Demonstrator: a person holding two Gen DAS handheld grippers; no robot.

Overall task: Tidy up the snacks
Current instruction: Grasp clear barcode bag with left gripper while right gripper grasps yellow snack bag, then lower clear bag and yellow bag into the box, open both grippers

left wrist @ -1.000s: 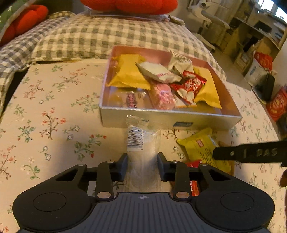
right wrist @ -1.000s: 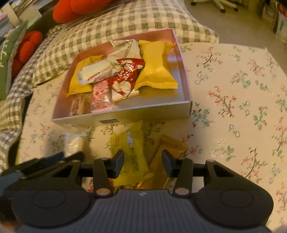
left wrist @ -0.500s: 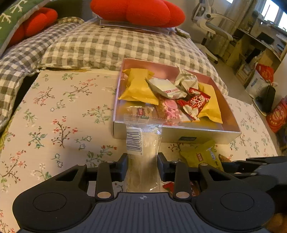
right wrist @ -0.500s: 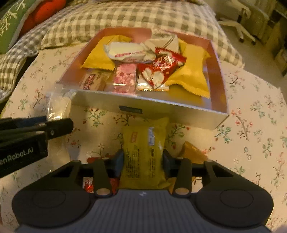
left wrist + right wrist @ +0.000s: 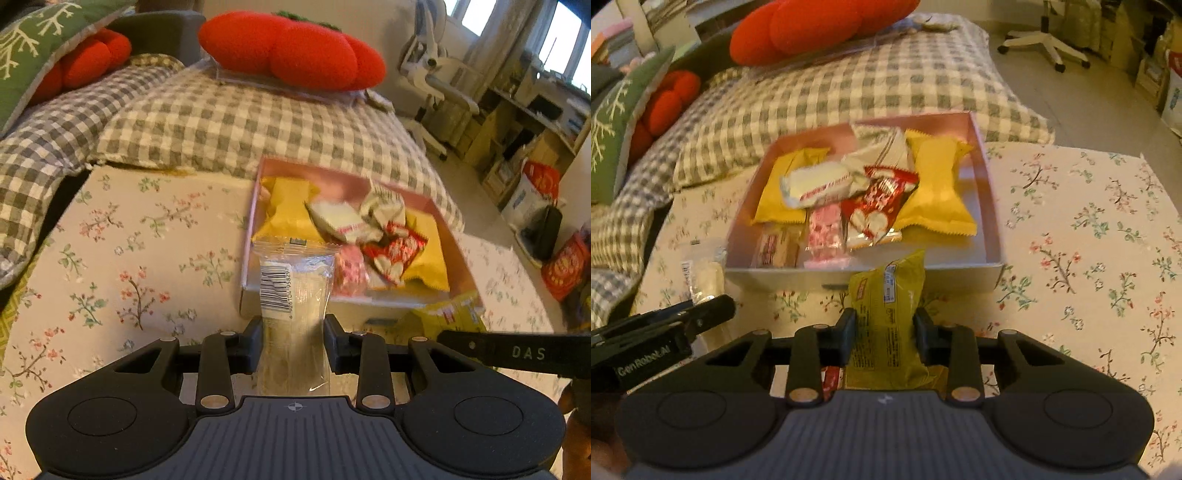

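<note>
My left claw is clamped on a clear plastic snack packet with a white barcode label, which stands up between the pads, its top edge in front of the near left corner of the shallow pink cardboard box. My right claw has just been closing and now pinches a yellow foil snack packet with small print, held upright in front of the box's near wall. Inside the box I see two plain yellow pouches, a white bar with red lettering, a red wrapper printed with hearts, a pink packet and a small brown-and-red one. The box sits on the floral cloth over the desk. A grey checked quilt and a red plush cushion lie behind it.
</note>
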